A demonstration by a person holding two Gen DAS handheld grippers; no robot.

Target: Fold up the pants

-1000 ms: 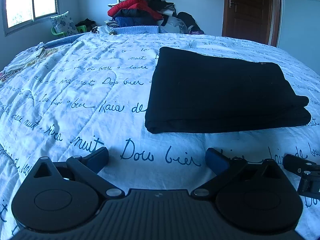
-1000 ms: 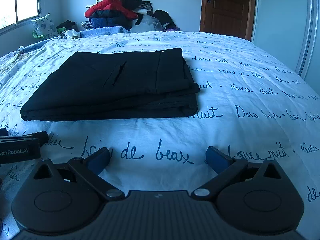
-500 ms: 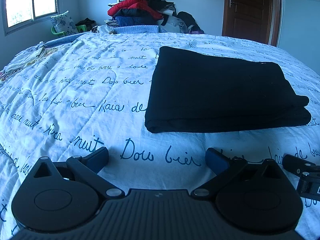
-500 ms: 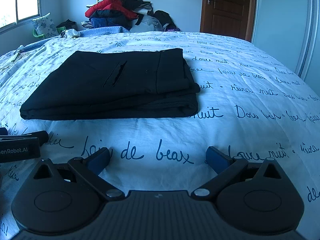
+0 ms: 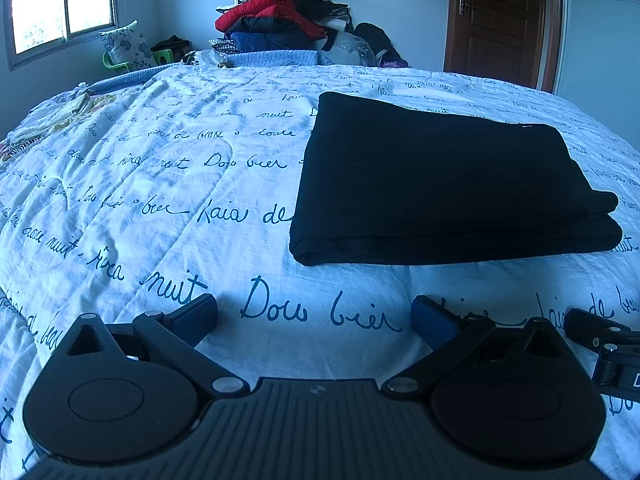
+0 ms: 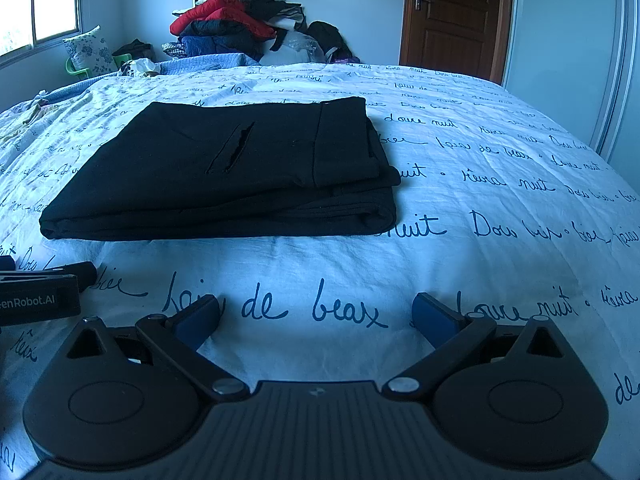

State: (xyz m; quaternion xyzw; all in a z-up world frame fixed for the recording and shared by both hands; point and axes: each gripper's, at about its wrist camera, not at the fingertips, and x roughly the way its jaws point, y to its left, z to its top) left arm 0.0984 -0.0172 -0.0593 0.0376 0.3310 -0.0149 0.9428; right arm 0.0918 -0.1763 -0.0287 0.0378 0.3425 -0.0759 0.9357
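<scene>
The black pants (image 5: 444,184) lie folded into a flat rectangle on the bed, with a pocket slit on top in the right wrist view (image 6: 224,172). My left gripper (image 5: 314,314) is open and empty, low over the bedspread, short of the pants' near left corner. My right gripper (image 6: 316,314) is open and empty, short of the pants' near right edge. Each gripper shows at the edge of the other's view, the right one (image 5: 608,344) and the left one (image 6: 40,288).
The bed is covered by a white bedspread (image 5: 160,200) with blue handwriting. A pile of clothes (image 5: 280,20) sits behind the bed's far edge. A brown door (image 6: 452,16) is at the back right, a window (image 5: 60,4) at the left.
</scene>
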